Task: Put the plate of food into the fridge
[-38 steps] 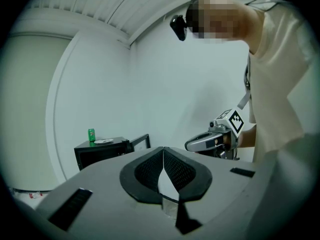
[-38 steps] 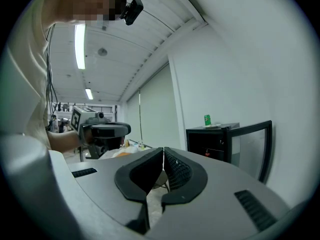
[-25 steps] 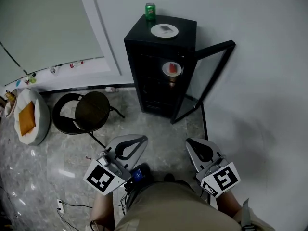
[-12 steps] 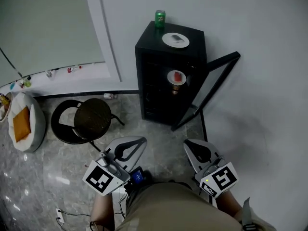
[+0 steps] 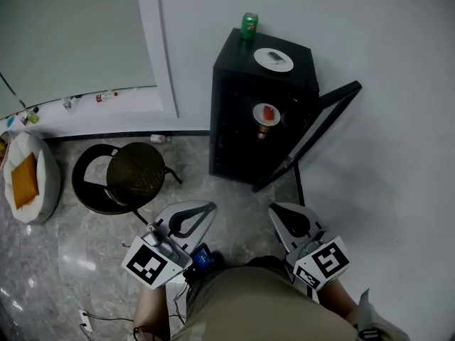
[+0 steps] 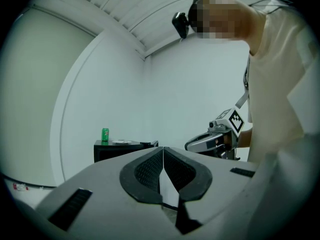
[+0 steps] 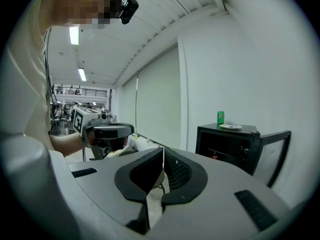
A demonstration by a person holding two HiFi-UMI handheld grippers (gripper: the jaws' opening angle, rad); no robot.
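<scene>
Plate of food (image 5: pixel 274 60) sits atop the fridge (image 5: pixel 231 133), well ahead of the left hand-held gripper (image 5: pixel 210 207) and right hand-held gripper (image 5: pixel 276 209). Both are pressed together, empty.

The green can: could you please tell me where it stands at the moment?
In the head view, the can stands on top of the black fridge, at its back left corner, just behind the white plate there.
</scene>
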